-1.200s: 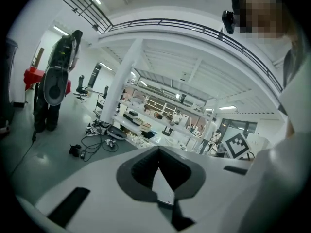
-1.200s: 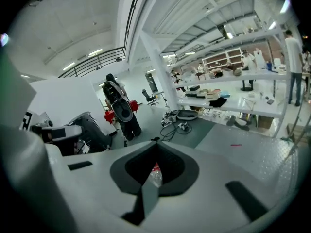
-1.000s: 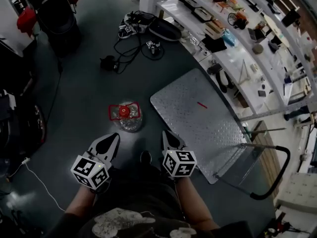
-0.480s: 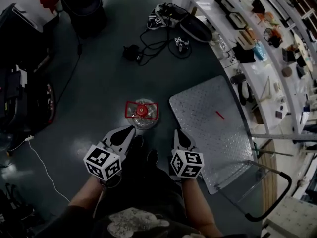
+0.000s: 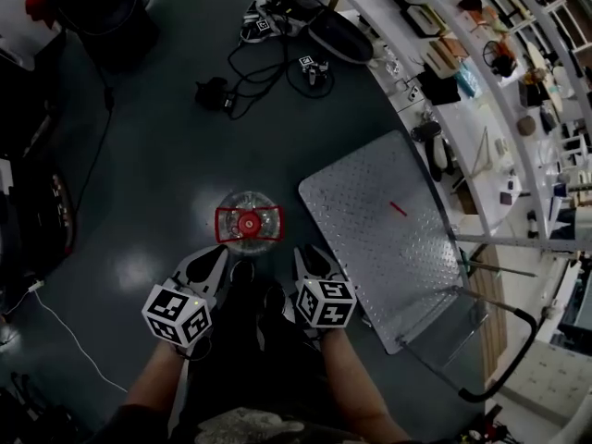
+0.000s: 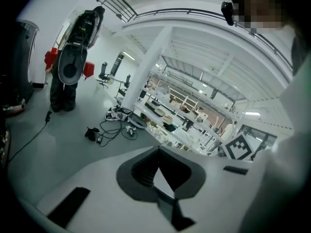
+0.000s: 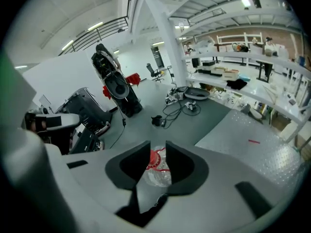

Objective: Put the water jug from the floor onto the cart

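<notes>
The water jug, clear with a red cap and red handle, stands on the dark floor just left of the cart's diamond-plate platform. Both grippers hang just short of it on my side. My left gripper is at the jug's lower left; in the left gripper view its tips meet, shut and empty. My right gripper is at the jug's lower right. Its jaws have just been opening and stand parted with nothing between them; the jug shows beyond the gap.
The cart's black handle rises at its near right end, and a small red mark lies on the platform. Cables and small devices are scattered on the far floor. Long shelves run along the right, dark equipment on the left.
Both grippers have dropped and come closer to the jug, which now sits just ahead of their tips. The right gripper's jaws look more parted than before.
</notes>
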`<state>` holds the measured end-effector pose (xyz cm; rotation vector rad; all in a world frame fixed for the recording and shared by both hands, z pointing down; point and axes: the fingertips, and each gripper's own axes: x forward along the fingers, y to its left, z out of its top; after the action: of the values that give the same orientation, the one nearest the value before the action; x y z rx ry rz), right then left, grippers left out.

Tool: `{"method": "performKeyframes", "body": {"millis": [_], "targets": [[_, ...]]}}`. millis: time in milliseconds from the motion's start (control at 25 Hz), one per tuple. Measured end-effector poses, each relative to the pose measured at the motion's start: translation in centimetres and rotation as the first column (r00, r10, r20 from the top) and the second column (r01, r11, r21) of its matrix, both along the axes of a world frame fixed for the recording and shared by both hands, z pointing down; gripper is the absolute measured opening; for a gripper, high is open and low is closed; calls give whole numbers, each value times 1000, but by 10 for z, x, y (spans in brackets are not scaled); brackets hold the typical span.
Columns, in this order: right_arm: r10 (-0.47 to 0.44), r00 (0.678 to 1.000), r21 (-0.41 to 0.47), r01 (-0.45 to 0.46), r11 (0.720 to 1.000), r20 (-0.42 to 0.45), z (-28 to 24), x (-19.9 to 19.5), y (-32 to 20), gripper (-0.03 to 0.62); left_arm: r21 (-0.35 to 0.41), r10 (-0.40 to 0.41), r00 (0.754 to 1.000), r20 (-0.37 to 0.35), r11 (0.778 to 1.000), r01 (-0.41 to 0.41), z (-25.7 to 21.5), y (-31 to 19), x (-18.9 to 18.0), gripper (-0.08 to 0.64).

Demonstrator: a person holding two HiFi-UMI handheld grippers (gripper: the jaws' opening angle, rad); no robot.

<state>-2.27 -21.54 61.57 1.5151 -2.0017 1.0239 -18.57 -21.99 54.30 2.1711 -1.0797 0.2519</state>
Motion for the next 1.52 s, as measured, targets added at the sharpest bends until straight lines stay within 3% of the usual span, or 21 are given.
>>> {"method": "performKeyframes", "body": {"millis": [400, 800, 1040, 1160, 1200, 1520], "targets": [[-51, 997, -167, 40, 985, -62, 123, -5, -48, 114, -79, -24, 999, 47, 997, 28, 89, -47, -11, 9], [-117, 986, -308, 76, 948, -116, 211, -14, -58, 119, -119, -56, 997, 47, 991, 61, 130, -56, -15, 8], [-125, 983, -348, 70, 935, -138, 234, -20, -63, 117, -134, -65, 996, 53, 988, 72, 137, -54, -25, 8], [-121, 979, -363, 53, 930, -167, 238, -16, -64, 34, -142, -61, 997, 54, 987, 69, 138, -52, -25, 9], [-118, 979, -365, 50, 930, -167, 238, -16, -64, 33, -144, -60, 997, 55, 987, 67, 138, -51, -25, 8], [-121, 992, -357, 98, 929, -44, 225, -28, -64, 34, -151, -63, 996, 60, 986, 71, 132, -50, -31, 9]]}}
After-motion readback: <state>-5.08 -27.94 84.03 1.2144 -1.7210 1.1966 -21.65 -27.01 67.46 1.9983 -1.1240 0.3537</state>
